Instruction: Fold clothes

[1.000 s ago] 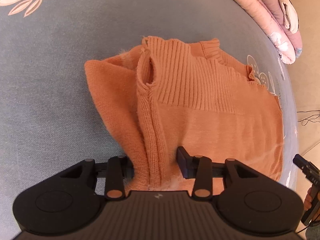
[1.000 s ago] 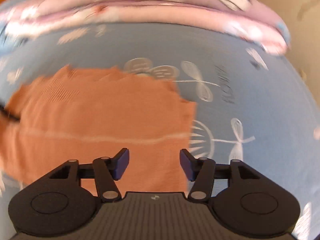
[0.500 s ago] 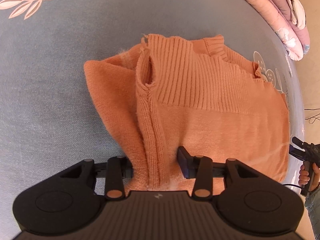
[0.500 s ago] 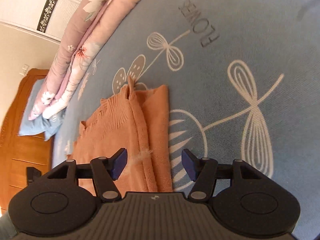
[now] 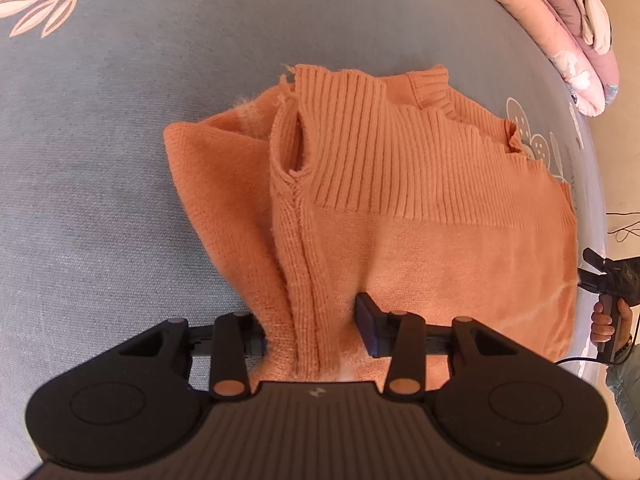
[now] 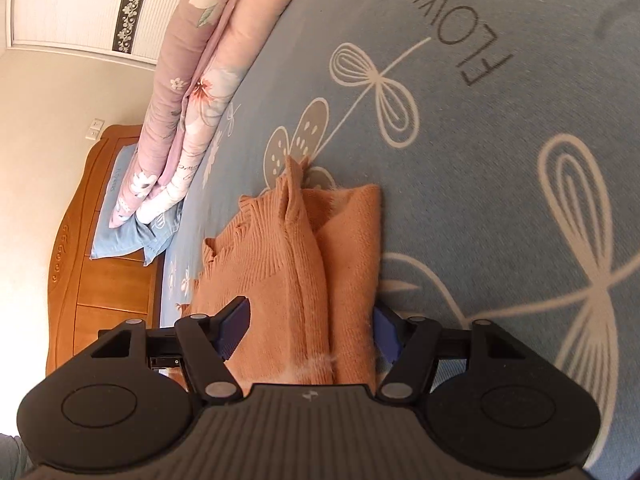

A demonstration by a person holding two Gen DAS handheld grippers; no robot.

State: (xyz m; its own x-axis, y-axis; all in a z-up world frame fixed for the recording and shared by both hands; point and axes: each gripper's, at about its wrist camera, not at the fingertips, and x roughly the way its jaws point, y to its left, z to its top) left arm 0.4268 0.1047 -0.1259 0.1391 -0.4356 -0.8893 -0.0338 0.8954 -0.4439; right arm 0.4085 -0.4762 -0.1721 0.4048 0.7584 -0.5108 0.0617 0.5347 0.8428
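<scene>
On the bed: an orange knit sweater (image 5: pixel 400 200) lies partly folded on the blue printed bedsheet (image 5: pixel 100 160), ribbed band uppermost, one side flap doubled over along a seam.
Sweater, near edge: bunched and lifted slightly where the seam runs down into the left tongs (image 5: pixel 312 332).
Left tongs: partly closed around a thick bunch of the knit at the seam; one pad is hidden behind the cloth, so it looks like a pinch on the sweater, though how firm I cannot tell.
Right tongs: the right tongs (image 6: pixel 310 330) straddle the folded edge at the sweater's other end; the jaws are opening, cloth lies between them, and the pads stand off the knit on both sides.
Person: a hand (image 5: pixel 606 320) shows at the far right of the left view, holding the other tool's grip.
Surroundings: a pink floral quilt (image 6: pixel 192 80) is rolled along the far side of the bed; a wooden headboard (image 6: pixel 100 260) and a pale blue pillow (image 6: pixel 128 236) sit beyond it.
Step in hand: judged from this, both ends of one edge are being taken up ahead of another fold.
Next move calls for: the right tongs to settle over all layers and close, then both hands to lift evenly and carry the edge across, keeping the flap from slipping open.
</scene>
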